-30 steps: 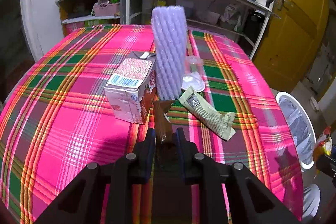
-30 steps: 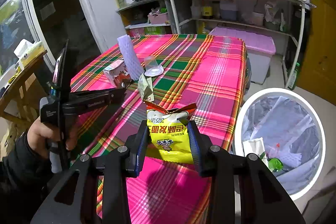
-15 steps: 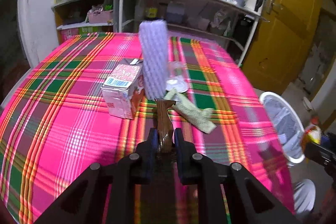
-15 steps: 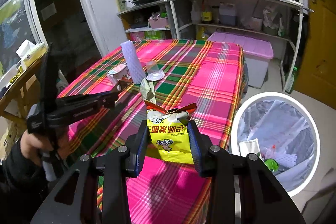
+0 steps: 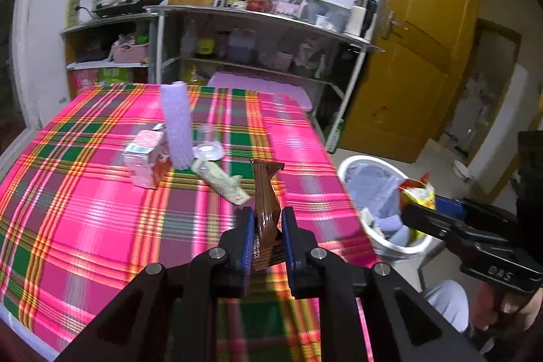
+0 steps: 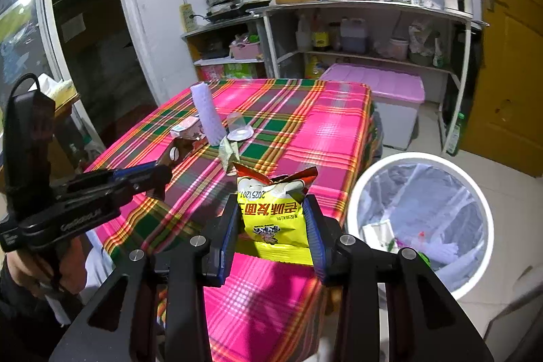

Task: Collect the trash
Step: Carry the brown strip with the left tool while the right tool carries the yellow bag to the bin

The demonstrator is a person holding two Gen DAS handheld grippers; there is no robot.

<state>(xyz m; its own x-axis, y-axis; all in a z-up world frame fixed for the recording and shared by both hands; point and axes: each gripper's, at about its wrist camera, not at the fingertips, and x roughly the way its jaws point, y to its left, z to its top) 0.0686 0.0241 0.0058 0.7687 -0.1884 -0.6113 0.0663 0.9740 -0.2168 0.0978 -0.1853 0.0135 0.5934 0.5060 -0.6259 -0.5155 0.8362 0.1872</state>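
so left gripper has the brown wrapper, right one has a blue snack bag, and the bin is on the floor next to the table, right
Not quite: the snack bag in the right gripper is yellow, not blue, as the right wrist view shows. The left gripper does hold the brown wrapper, and the bin stands on the floor beside the table.

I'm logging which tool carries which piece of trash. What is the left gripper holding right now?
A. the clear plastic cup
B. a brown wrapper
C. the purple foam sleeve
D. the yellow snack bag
B: the left gripper is shut on a brown wrapper, while the yellow snack bag sits in the right gripper.
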